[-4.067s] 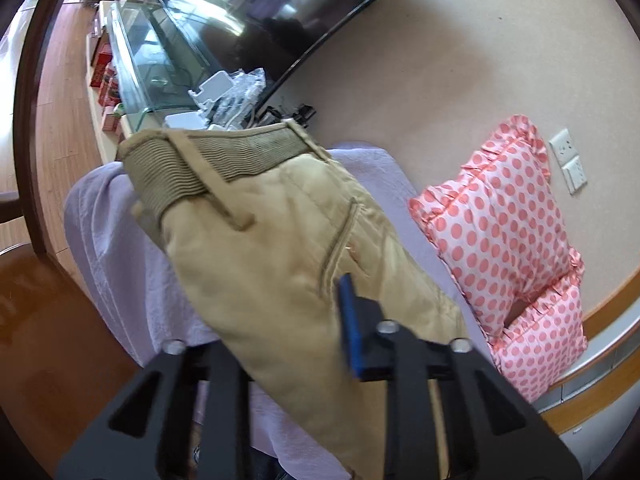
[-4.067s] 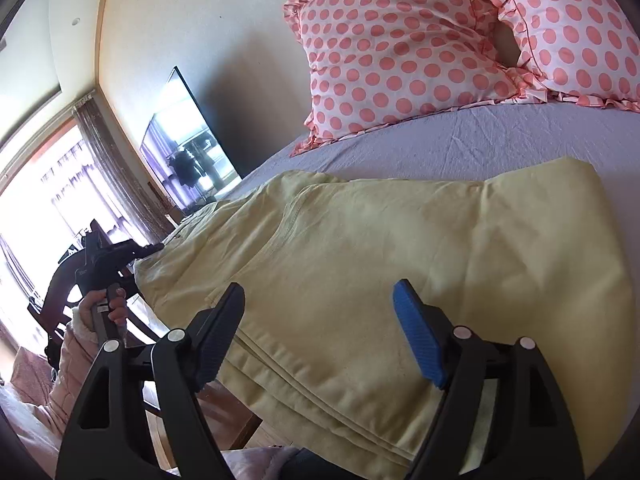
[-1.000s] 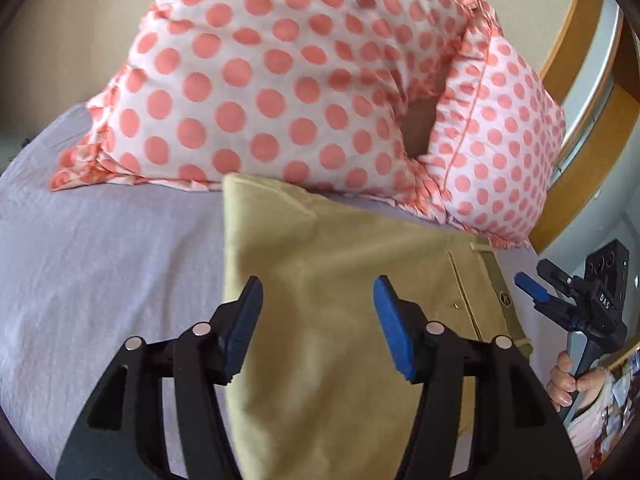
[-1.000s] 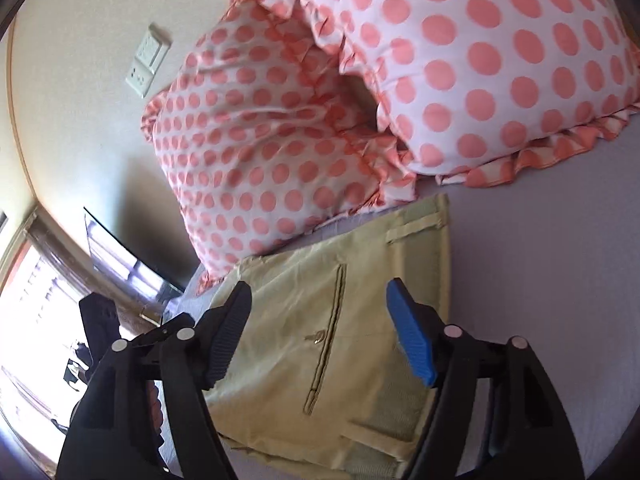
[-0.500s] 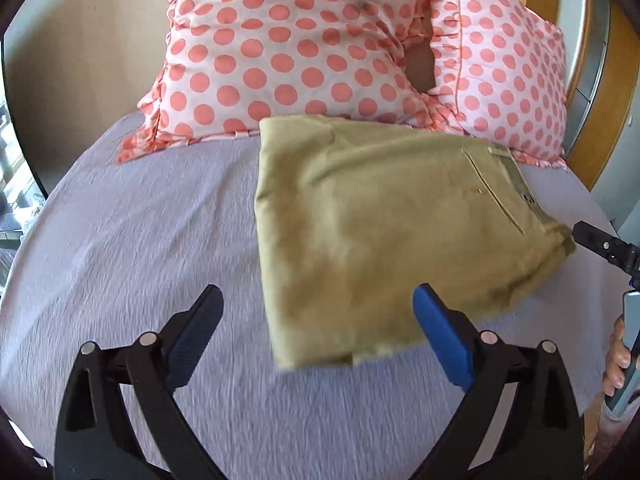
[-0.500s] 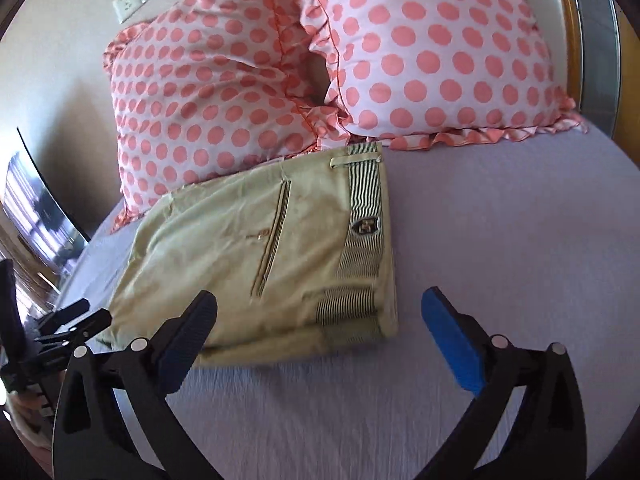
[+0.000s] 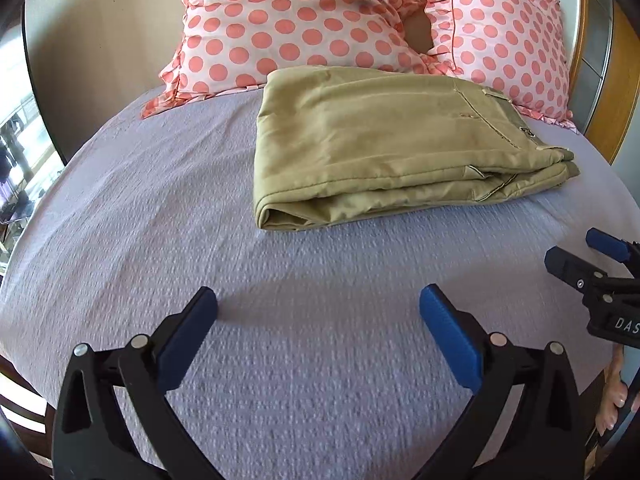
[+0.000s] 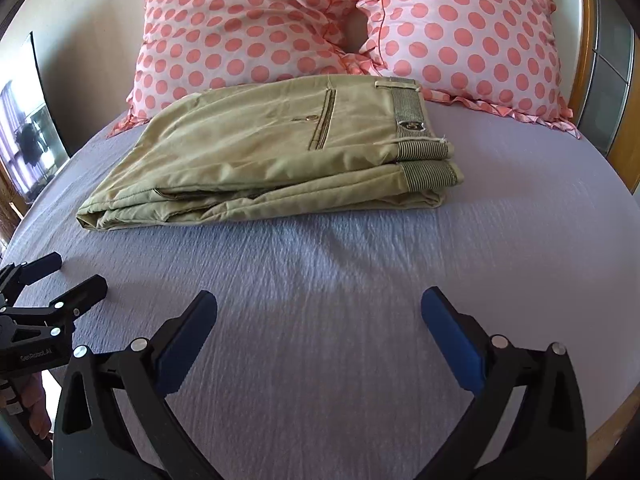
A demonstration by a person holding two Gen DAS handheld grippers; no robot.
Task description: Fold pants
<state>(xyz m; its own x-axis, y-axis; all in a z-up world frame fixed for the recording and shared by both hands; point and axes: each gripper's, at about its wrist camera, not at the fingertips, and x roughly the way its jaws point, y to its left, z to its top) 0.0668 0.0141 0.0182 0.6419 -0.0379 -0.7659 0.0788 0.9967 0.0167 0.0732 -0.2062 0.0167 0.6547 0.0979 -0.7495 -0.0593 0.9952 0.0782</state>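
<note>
Left wrist view: folded tan cotton pants (image 7: pixel 384 136) on purple bedsheet (image 7: pixel 160 208), far ahead, long side left to right. Left claw (image 7: pixel 318 312) wide apart, empty — right claw (image 8: pixel 319 312) too. Both equally near.

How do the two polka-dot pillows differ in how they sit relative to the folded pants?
In the right wrist view, the left pillow stands behind the folded pants, which hide its lower edge; the right pillow sits off past the waistband end, its frilled lower edge fully visible on the sheet. The left pillow's inner edge overlaps the right pillow. Both are pink with coral dots and ruffled edges, propped upright.
</note>
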